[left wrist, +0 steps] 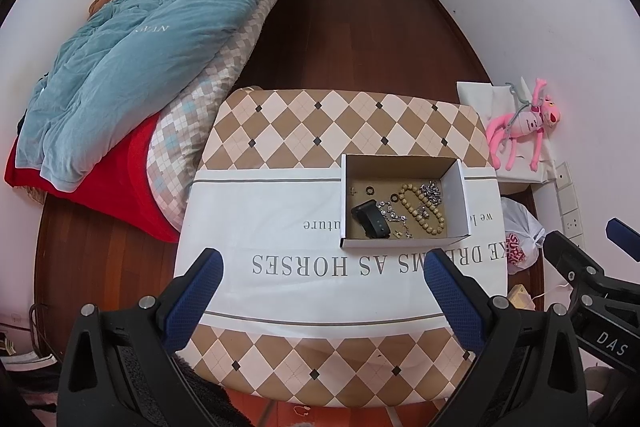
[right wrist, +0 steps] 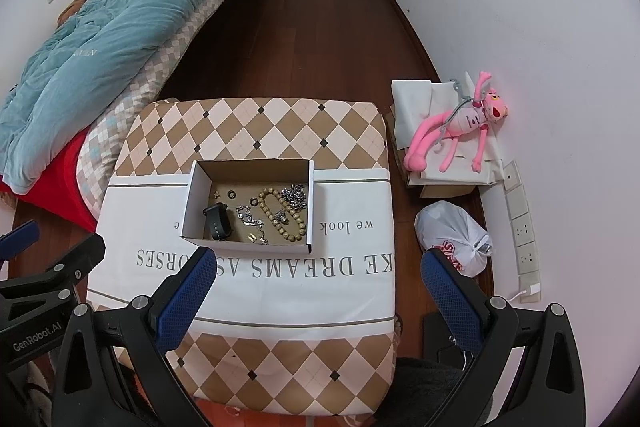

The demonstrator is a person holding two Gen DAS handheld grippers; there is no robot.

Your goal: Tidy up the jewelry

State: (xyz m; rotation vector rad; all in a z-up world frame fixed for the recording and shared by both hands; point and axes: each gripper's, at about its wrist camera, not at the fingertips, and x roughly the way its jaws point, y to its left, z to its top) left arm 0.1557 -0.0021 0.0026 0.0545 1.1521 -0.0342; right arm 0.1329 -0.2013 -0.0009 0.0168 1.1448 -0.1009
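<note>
An open cardboard box [left wrist: 462,201] [right wrist: 192,199] stands on the cloth-covered table [left wrist: 280,211] [right wrist: 352,259]. Inside lie a black watch [left wrist: 370,219] [right wrist: 217,221], a wooden bead bracelet [left wrist: 424,209] [right wrist: 286,217], a silver chain [left wrist: 432,190] [right wrist: 295,195], a crystal bracelet [left wrist: 390,211] [right wrist: 248,217] and small rings [left wrist: 369,190] [right wrist: 231,194]. My left gripper [left wrist: 324,263] is open and empty, held above the table near of the box. My right gripper [right wrist: 316,263] is open and empty, also near of the box.
A bed with a teal duvet [left wrist: 152,39] [right wrist: 100,39] lies left. A pink plush toy [left wrist: 528,123] [right wrist: 464,123] on paper and a white plastic bag [left wrist: 520,235] [right wrist: 456,235] sit right, by wall sockets [right wrist: 524,223]. Dark wood floor [left wrist: 360,35] lies beyond.
</note>
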